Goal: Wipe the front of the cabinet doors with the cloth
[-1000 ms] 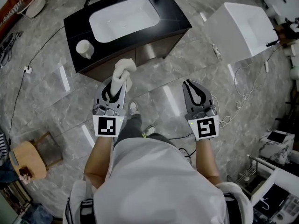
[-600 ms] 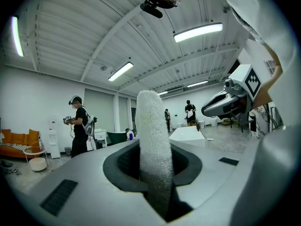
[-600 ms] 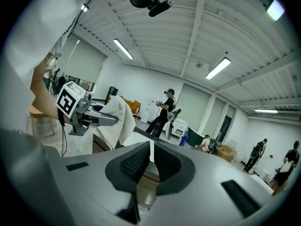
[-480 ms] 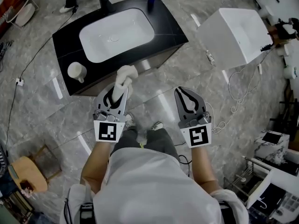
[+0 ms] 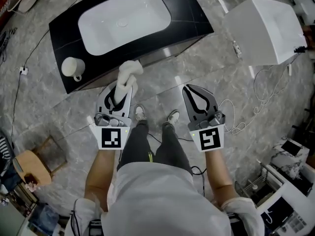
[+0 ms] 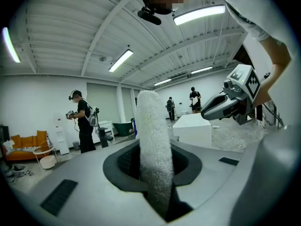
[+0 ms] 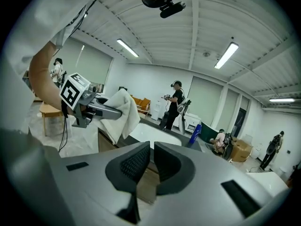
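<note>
**Head view: cloth clamped, person closing on the cabinet, no wiping yet**

- Far left on the black counter: small white mug point(image 5: 72, 68), clear of the work.
- Left gripper point(image 5: 118, 93) is closed on the white terry cloth point(image 5: 129, 72), with a bunched end sticking out past the tips.
- Change over the last second: the black-topped cabinet with its white basin point(image 5: 123, 21) has drawn closer, and both feet are now planted side by side. The cloth end now overlaps the counter's front edge.
- Reading: this is the approach. The brown door fronts point(image 5: 165, 53) look unwiped.
- Right gripper point(image 5: 196, 95) has its jaws drawn nearly together, only a slit between them and nothing in it.
- Far right: large white box point(image 5: 266, 31), well apart.
- View differences: from above I cannot tell whether the cloth touches a door.
- Right gripper view shows the cloth draped from the left gripper beside the wooden front, seemingly short of it.
- Left gripper view shows the cloth point(image 6: 154, 154) upright in the jaws, but no cabinet.
</note>
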Available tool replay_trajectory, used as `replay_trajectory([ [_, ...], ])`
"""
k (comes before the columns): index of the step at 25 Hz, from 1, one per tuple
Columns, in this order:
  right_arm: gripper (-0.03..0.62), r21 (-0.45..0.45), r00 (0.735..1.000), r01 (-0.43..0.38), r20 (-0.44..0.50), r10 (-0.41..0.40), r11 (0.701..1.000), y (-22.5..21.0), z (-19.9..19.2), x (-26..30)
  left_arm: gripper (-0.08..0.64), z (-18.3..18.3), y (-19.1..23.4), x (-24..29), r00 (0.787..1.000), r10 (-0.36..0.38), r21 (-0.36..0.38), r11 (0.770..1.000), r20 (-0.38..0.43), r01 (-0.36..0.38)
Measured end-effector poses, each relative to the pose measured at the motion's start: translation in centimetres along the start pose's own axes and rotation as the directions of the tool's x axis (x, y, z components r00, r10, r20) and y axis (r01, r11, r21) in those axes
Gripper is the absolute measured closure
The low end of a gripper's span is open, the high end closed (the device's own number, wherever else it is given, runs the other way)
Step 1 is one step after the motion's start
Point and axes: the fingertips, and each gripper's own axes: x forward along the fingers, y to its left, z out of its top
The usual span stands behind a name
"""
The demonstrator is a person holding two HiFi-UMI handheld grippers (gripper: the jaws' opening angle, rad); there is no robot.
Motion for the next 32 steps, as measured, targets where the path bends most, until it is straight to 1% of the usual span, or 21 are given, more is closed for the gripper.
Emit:
replay_trajectory([
  [1,0.541,0.003,1.000,-0.012,-0.002,0.012,1.000,0.1,-0.9,0.7,0.454,-1.0,-0.1,0.5,1.000,0.009,-0.003,1.000,-0.020,-0.009],
  [2,0.541,0.005,1.000,-0.024,-0.004,0.024,1.000,0.2,-1.7,1.4,0.454,-2.2,-0.2,0.9,0.999,0.027,-0.025,0.999,-0.037,-0.028],
  [3,0.541,0.006,0.999,-0.035,-0.005,0.035,0.999,0.5,-2.6,2.1,0.454,-3.4,-0.2,1.3,0.997,0.057,-0.076,0.995,-0.048,-0.060],
  [4,0.541,0.007,0.999,-0.046,-0.004,0.046,0.999,0.8,-3.5,2.9,0.454,-4.6,-0.3,1.6,0.994,0.090,-0.144,0.985,-0.059,-0.098],
  [5,0.541,0.007,0.998,-0.057,-0.003,0.057,0.998,1.2,-4.5,3.7,0.454,-5.8,-0.4,2.0,0.991,0.116,-0.196,0.972,-0.069,-0.127],
  [6,0.541,0.005,0.998,-0.068,-0.001,0.068,0.998,1.6,-5.5,4.4,0.454,-7.1,-0.6,2.4,0.988,0.130,-0.219,0.965,-0.080,-0.144],
  [7,0.541,0.001,0.997,-0.077,0.000,0.077,0.997,2.0,-6.5,5.2,0.454,-8.5,-0.8,2.8,0.986,0.138,-0.223,0.962,-0.089,-0.155],
  [9,0.541,-0.017,0.996,-0.092,0.008,0.092,0.996,2.8,-8.9,6.9,0.454,-11.2,-1.1,3.6,0.983,0.153,-0.211,0.962,-0.103,-0.171],
  [12,0.541,-0.035,0.993,-0.111,0.028,0.112,0.993,4.2,-13.4,9.3,0.454,-15.2,-2.1,4.8,0.980,0.165,-0.168,0.969,-0.108,-0.181],
  [14,0.541,-0.046,0.992,-0.115,0.044,0.117,0.992,5.1,-16.5,11.1,0.454,-17.7,-2.6,5.7,0.979,0.181,-0.145,0.970,-0.090,-0.193],
  [18,0.541,-0.085,0.990,-0.111,0.079,0.118,0.990,6.6,-21.7,13.9,0.454,-21.8,-3.4,6.9,0.972,0.233,-0.121,0.964,-0.036,-0.235],
  [22,0.541,-0.111,0.985,-0.135,0.091,0.145,0.985,8.3,-26.7,16.0,0.454,-26.1,-5.2,7.6,0.965,0.260,-0.096,0.960,-0.031,-0.262],
  [26,0.541,-0.160,0.979,-0.159,0.099,0.176,0.974,9.3,-30.9,18.0,0.455,-28.9,-6.2,9.1,0.959,0.282,-0.080,0.956,-0.001,-0.281],
  [29,0.541,-0.172,0.975,-0.170,0.113,0.191,0.970,9.9,-33.3,19.6,0.454,-30.5,-7.0,10.1,0.960,0.278,-0.046,0.960,0.031,-0.277],
  [30,0.541,-0.178,0.973,-0.173,0.122,0.196,0.969,10.1,-33.9,20.2,0.454,-31.0,-7.0,10.5,0.960,0.276,-0.045,0.961,0.042,-0.274],
  [31,0.541,-0.183,0.971,-0.174,0.134,0.200,0.968,10.2,-34.5,20.8,0.454,-31.4,-7.1,10.9,0.961,0.272,-0.061,0.961,0.055,-0.269],
  [32,0.541,-0.184,0.968,-0.174,0.146,0.202,0.967,10.2,-35.0,21.4,0.454,-31.7,-7.1,11.5,0.961,0.267,-0.094,0.961,0.070,-0.260],
])
